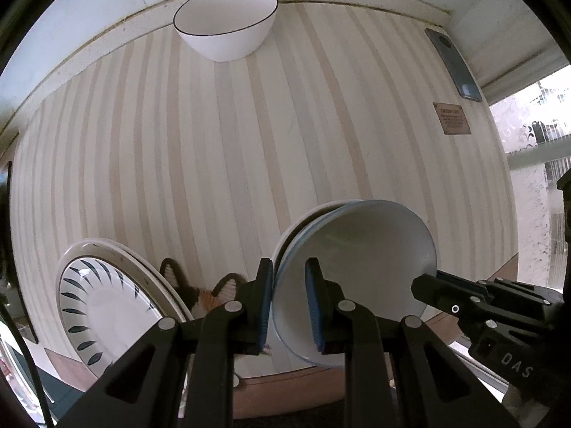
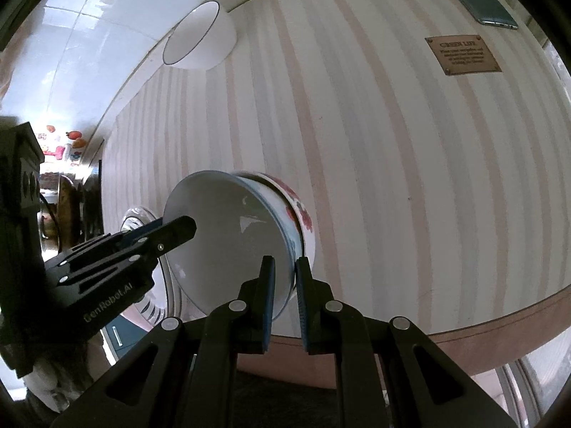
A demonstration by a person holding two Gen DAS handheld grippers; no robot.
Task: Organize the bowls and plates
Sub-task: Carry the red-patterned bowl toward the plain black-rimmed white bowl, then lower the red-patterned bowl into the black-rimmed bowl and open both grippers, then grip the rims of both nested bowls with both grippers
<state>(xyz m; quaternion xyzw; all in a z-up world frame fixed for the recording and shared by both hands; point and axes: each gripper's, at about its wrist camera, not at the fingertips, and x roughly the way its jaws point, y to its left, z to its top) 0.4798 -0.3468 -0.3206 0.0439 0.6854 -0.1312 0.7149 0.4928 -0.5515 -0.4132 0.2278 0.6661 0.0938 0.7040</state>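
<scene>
— Where's the stacked pair of bowls?
— Near the front edge of the striped counter (image 1: 221,164), tipped on its side. Blue-rimmed bowl (image 2: 228,235) nested in a red-flowered bowl (image 2: 303,214), both mouths facing left in the right wrist view.

— And the left gripper (image 1: 289,303)?
— Fingers clamped on the blue-rimmed bowl's rim, one pad outside, one inside.

— Right gripper (image 2: 285,306)?
— Fingers closed on the opposite rim of the same bowl; possibly catching the flowered bowl's wall too, hard to tell from this angle.

— Anything else out?
— White bowl (image 1: 226,23) with a dark rim, upright at the far edge by the wall. Plates (image 1: 103,303) with dark leaf marks stacked at the left front. Phone (image 1: 453,64) and a small brown label (image 1: 451,118) at far right.
</scene>
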